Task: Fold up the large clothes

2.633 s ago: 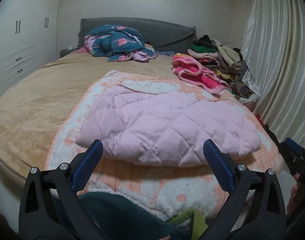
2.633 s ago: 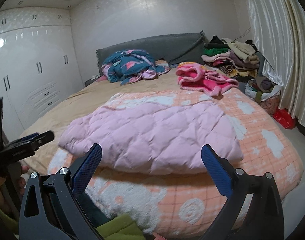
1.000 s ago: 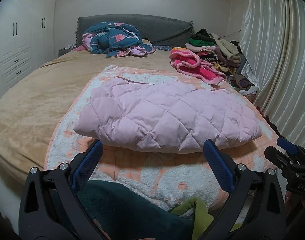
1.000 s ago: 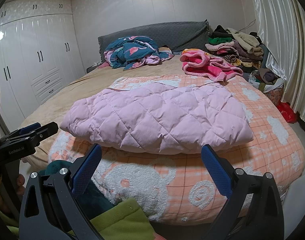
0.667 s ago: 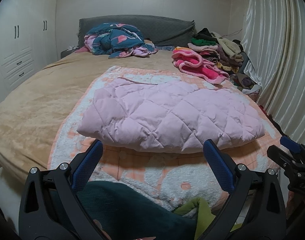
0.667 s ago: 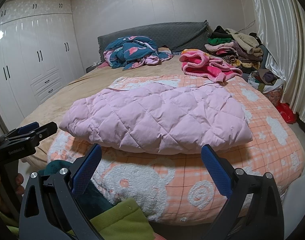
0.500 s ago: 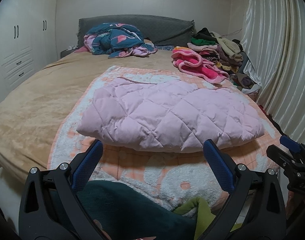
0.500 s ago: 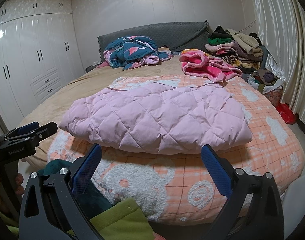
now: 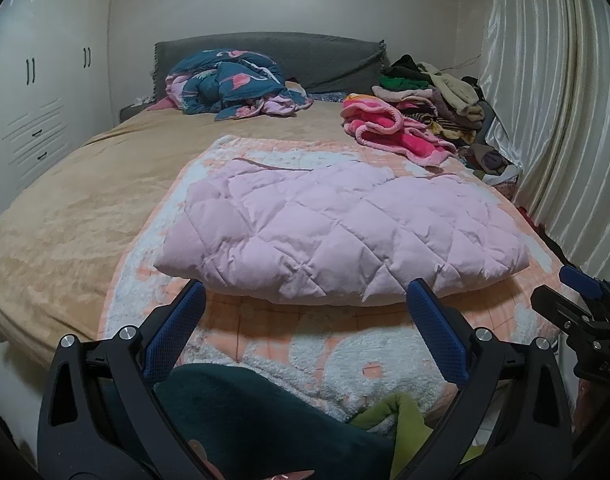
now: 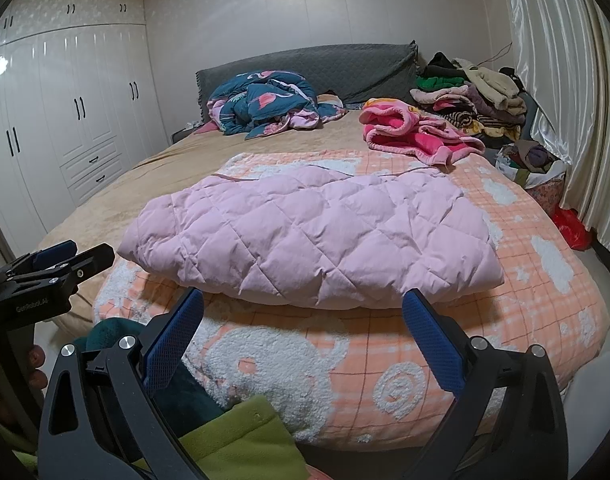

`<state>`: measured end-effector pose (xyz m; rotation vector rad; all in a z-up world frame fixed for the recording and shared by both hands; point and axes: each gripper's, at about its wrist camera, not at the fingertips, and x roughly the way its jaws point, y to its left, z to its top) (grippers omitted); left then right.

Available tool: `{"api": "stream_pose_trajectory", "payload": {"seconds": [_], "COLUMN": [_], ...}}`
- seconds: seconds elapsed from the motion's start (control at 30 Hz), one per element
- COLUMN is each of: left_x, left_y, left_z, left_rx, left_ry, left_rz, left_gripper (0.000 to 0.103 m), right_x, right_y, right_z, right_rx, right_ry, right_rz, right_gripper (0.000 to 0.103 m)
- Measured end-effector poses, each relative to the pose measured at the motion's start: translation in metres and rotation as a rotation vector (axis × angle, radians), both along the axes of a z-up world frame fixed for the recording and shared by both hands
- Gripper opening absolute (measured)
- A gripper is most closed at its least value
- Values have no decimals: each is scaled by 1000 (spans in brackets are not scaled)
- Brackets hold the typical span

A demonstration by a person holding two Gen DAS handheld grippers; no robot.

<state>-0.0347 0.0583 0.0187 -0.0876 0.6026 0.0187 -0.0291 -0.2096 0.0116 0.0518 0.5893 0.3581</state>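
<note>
The pink quilted coat [image 9: 337, 232] lies folded into a neat rectangle on the orange blanket [image 9: 337, 360] at the bed's foot, seemingly finished, with left claw [image 9: 305, 320] and right claw [image 10: 303, 320] both released, empty, apart from it.

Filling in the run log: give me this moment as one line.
garment: pink quilted jacket folded flat on peach blanket | left gripper: open, empty | right gripper: open, empty | contact: none
</note>
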Motion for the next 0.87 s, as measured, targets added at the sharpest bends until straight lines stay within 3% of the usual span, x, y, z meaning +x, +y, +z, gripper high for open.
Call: {"api": "stream_pose_trajectory", "payload": {"seconds": [0.43,0.6,0.67,0.73,0.87], "left_x": [1,4,11,23,62], "left_y": [-1,4,15,37,123], "left_z": [0,-4,-8,-13,-26], "left_rx": [6,-7,-11,-32,-2], "left_ry": [25,24,39,60,92], "left_rz": [-1,14,63,115,354], "left_gripper": [94,94,94,94,94], "right_x": [3,6,12,23,54], "right_y": [-4,-17,-38,-70,-199], "right_z": [-1,-3,-6,-14,-56], "right_rx": [3,29,74,103,47], "right_ry": [10,19,31,34,100], "right_rz": [-13,-43,-88,-195,-623], "right_gripper": [99,99,99,99,99]}}
